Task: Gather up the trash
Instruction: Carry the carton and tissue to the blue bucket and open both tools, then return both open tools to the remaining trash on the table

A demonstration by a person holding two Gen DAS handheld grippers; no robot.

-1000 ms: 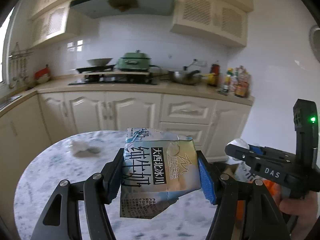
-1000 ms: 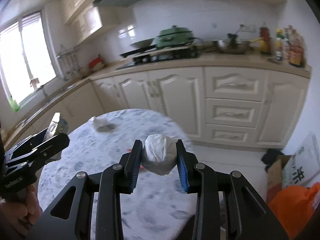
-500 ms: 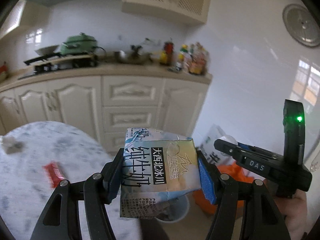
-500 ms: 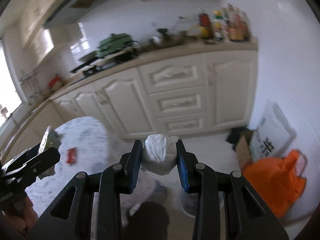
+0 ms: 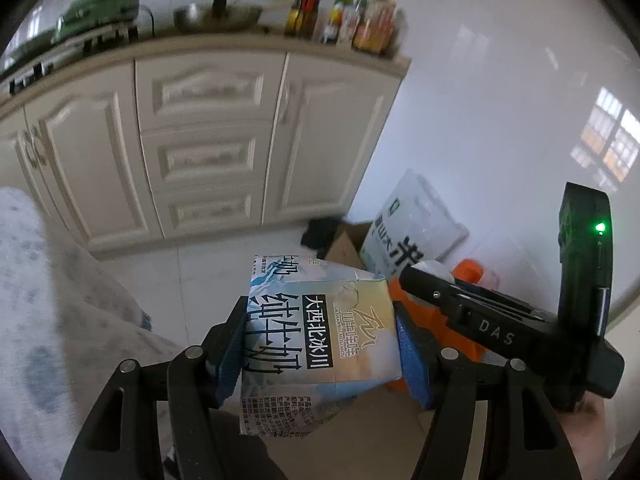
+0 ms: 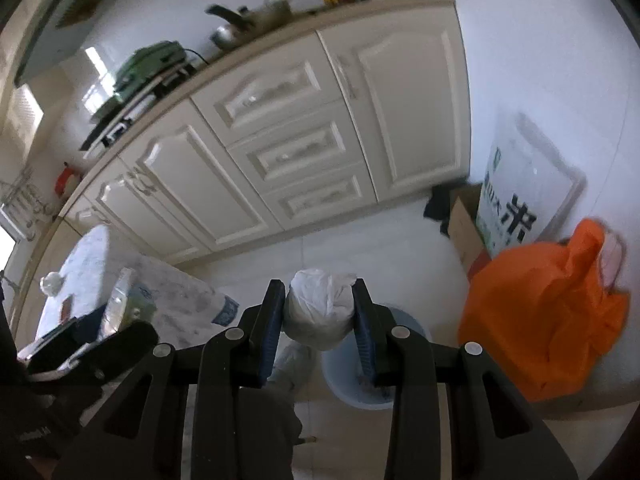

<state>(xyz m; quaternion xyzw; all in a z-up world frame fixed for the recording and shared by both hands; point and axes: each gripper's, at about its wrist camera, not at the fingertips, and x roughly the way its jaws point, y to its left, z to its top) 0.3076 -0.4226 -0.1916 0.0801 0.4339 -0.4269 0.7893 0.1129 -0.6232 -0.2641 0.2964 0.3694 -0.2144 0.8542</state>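
L gripper (image 5: 320, 344) was clamped on a crumpled milk carton (image 5: 320, 340), blue pads pressed into its two side faces, carton held upright-ish w/ print facing the cam and its lower end hanging below the pads. R gripper (image 6: 318, 316) was clamped on a wadded white tissue ball (image 6: 318, 312), pads squeezing it from both sides. Both items were in the air, off the marble table (image 6: 176, 292), which sat to the left; a small white wad (image 6: 51, 282) and a red wrapper (image 6: 66, 306) looked left on the table's far part, small and blurry. Light blue bin (image 6: 360, 376) stood on the floor right below the tissue ball, partly hidden by the R fingers; orange bag (image 6: 548, 312) to its right, cardboard box (image 6: 464, 220) and white rice sack (image 6: 520, 188) farther back by the wall. Handling, judged: carton looked empty, dented, so light and semi-stiff; walls prob give under squeeze, coated surface could be a bit slick, so the flat side faces mid-body seemed the right hold, as taken. Tissue ball was v. light, soft, compressible, not fragile; any grip across the middle works, but it may cling to a pad on release. Both should drop easily once over the bin.
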